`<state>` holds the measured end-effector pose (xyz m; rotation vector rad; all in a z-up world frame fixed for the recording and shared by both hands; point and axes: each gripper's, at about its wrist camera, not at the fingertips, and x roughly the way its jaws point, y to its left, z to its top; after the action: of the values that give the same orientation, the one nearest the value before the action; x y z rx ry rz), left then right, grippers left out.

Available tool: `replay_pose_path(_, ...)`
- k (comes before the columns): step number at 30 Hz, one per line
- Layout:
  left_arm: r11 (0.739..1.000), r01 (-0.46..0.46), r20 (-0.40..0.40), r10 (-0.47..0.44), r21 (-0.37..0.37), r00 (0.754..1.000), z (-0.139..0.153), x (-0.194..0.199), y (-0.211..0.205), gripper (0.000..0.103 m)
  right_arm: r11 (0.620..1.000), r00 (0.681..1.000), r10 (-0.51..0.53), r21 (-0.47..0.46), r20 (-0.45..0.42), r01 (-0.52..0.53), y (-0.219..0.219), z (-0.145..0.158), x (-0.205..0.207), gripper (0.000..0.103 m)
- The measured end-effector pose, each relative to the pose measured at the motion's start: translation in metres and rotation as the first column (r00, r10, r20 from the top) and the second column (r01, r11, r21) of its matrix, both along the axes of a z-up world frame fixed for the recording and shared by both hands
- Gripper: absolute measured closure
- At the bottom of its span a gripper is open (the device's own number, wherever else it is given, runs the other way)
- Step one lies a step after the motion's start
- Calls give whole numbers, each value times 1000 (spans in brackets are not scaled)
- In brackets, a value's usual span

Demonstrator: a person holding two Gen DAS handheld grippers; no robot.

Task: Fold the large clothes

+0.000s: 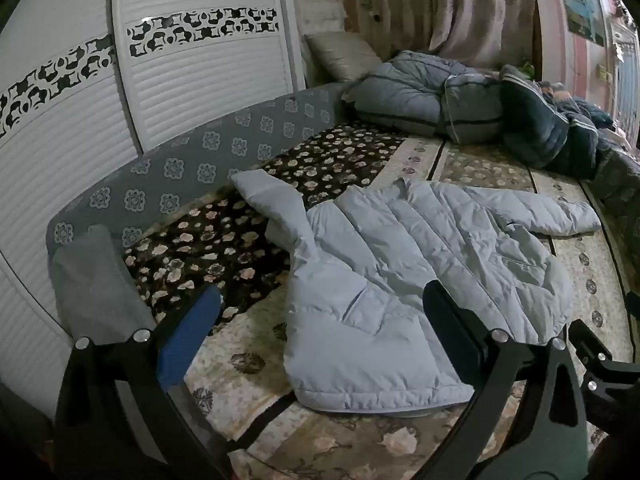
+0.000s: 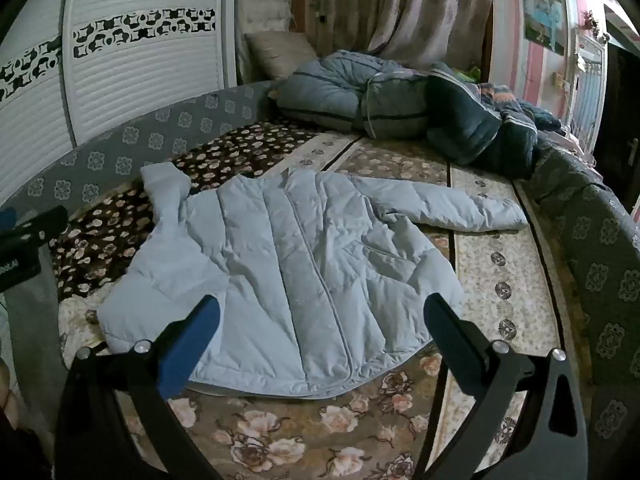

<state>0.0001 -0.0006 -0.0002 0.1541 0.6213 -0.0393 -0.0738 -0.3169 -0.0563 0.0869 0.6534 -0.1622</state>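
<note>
Jacket [image 2: 288, 264] flat on bed [image 2: 508, 248], just ahead of both tools, left tool [image 1: 322, 312] and right tool [image 2: 322, 320] spread, empty.

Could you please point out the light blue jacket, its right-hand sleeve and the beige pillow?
light blue jacket [image 2: 280, 264]: right wrist view, front panel.
right-hand sleeve [image 2: 460, 208]: right wrist view, mid-sleeve.
beige pillow [image 1: 340, 56]: left wrist view, centre.

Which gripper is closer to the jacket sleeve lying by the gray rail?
Left. The left gripper hovers at the jacket's sleeve side; the right gripper hovers over the hem, farther away.
</note>
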Motion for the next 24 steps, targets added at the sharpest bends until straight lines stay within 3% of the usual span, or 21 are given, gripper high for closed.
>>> replay_pose_path(24,1000,-14,-10,14,-13,1000,-7,3,7,3,1000,1000,-1,-6,-9,1,2,1,-3,2)
